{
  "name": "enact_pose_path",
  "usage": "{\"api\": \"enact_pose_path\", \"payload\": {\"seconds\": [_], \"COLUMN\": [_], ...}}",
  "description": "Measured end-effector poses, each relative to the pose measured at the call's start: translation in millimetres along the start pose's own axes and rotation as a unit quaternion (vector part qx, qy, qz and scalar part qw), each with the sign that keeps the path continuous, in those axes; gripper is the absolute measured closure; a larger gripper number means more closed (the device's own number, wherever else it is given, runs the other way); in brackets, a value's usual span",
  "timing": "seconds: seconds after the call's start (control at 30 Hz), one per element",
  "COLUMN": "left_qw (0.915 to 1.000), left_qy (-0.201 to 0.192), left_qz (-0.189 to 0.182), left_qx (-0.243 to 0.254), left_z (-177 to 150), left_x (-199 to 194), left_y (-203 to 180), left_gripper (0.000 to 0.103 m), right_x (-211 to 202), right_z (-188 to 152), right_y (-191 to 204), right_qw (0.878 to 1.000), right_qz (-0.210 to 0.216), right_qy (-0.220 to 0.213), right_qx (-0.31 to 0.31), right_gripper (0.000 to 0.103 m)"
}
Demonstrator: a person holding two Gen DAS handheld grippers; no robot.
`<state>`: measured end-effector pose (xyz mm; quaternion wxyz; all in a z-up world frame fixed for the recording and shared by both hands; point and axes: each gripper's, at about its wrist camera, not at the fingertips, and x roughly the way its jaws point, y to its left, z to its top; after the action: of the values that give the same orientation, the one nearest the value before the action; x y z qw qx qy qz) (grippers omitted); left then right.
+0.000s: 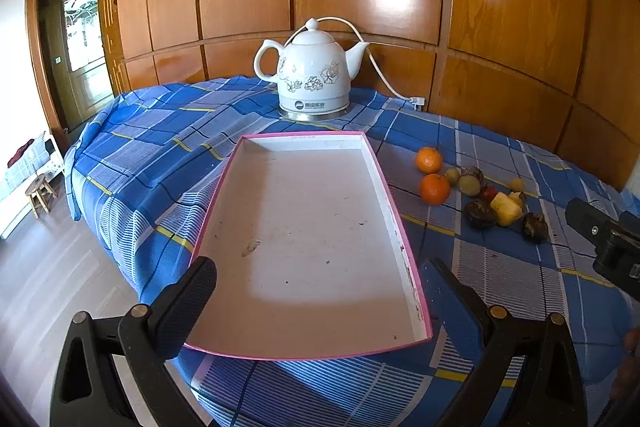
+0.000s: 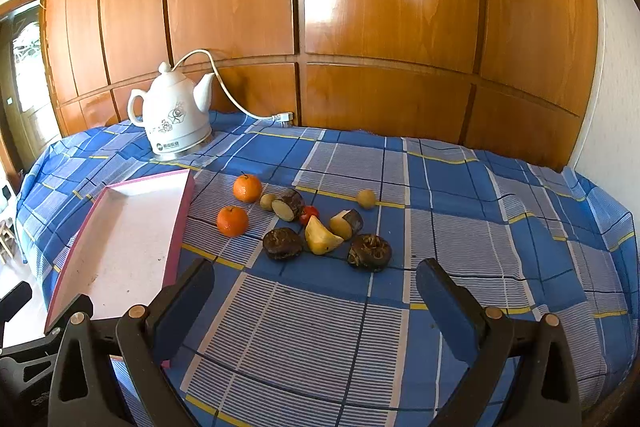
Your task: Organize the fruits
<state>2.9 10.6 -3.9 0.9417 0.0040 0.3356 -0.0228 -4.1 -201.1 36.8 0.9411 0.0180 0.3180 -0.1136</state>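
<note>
A shallow pink-rimmed tray [image 1: 400,227] [image 2: 182,227] lies empty on the blue checked cloth. To its right sits a cluster of fruits: two oranges [image 2: 247,187] [image 2: 232,221] [image 1: 428,159] [image 1: 434,188], a yellow wedge [image 2: 320,237] [image 1: 505,209], dark brown fruits [image 2: 282,243] [image 2: 370,251] [image 1: 480,213], cut brown-skinned pieces [image 2: 289,205] [image 2: 347,224], a small red fruit [image 2: 309,213] and small yellowish ones [image 2: 366,199]. My left gripper [image 1: 316,291] hangs open over the tray's near end. My right gripper [image 2: 314,291] stands open, short of the fruits, holding nothing.
A white ceramic electric kettle [image 1: 312,75] [image 2: 174,119] stands at the back of the table, its cord and plug [image 2: 286,117] trailing right. A wooden panelled wall [image 2: 360,27] runs behind. The table edge drops to the floor on the left, where a small stool [image 1: 40,193] stands.
</note>
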Motion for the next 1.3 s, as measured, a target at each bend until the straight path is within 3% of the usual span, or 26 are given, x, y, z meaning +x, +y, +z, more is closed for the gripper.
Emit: {"api": "enact_pose_path", "payload": {"seconds": [1.3], "left_qw": [0.9997], "left_qy": [0.007], "left_qz": [-0.020], "left_qx": [0.013], "left_z": [0.7], "left_x": [-3.7], "left_y": [-4.6], "left_gripper": [0.000], "right_x": [4.7], "right_z": [1.4], "right_y": [-0.1], "right_qw": [1.000], "right_qz": [0.002], "right_qy": [0.005], "right_qx": [-0.011], "right_gripper": [0.001]}}
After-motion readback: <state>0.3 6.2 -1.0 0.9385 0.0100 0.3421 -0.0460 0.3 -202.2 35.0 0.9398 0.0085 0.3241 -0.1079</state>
